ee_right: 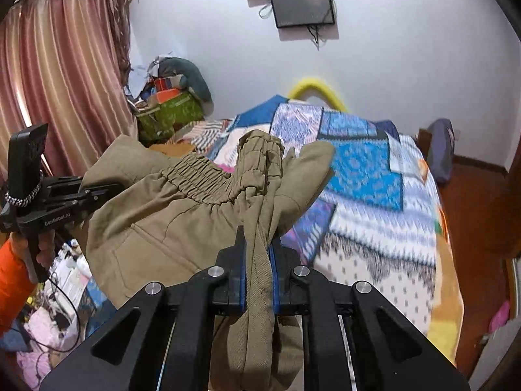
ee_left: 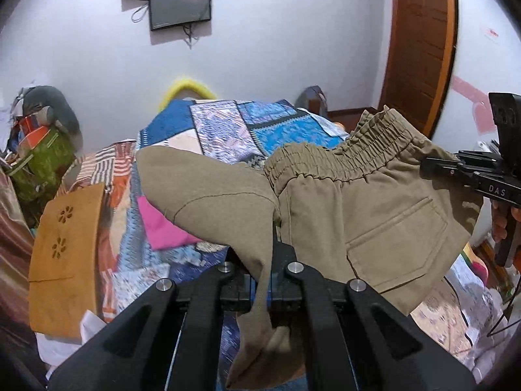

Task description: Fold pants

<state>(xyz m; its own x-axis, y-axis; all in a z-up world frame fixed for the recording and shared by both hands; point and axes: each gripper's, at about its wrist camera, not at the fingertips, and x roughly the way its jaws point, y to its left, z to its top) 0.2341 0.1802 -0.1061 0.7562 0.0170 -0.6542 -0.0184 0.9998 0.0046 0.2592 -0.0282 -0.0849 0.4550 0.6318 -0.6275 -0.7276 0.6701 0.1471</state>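
A pair of khaki pants (ee_left: 374,202) is hanging in the air above a bed (ee_right: 374,202), stretched between two hand-held grippers. The fabric is a plain olive-tan twill, and the elastic waistband (ee_left: 351,153) is showing as a thick band of tight gathers running across the top edge. Below the waistband a flat patch pocket (ee_left: 394,238) with stitched edges is facing the left wrist camera. One leg is draping away to the left in a smooth curve, with a stitched seam arcing across it, and its far end is lying on the bed.

The left gripper (ee_left: 272,280) is pinching a narrow fold of the cloth, its jaws pressed tight together on the fabric, and a loose tail is hanging down between its black arms. The right gripper (ee_right: 259,273) is clamping a thicker bunch of the pants at the waistband end, its blue-lined jaws sitting a little apart around the wad of cloth. In each wrist view the other gripper is appearing at the frame edge, held by a hand (ee_right: 44,254) below an orange sleeve (ee_right: 13,290).

The bed is wearing a patchwork cover in blues, purples and white. An orange-brown garment (ee_left: 62,260) and a pink cloth (ee_left: 162,228) are lying on it to the left. Beyond are a white wall, two dark screens (ee_left: 180,5), pink curtains (ee_right: 58,81) and a wooden door (ee_left: 420,42).
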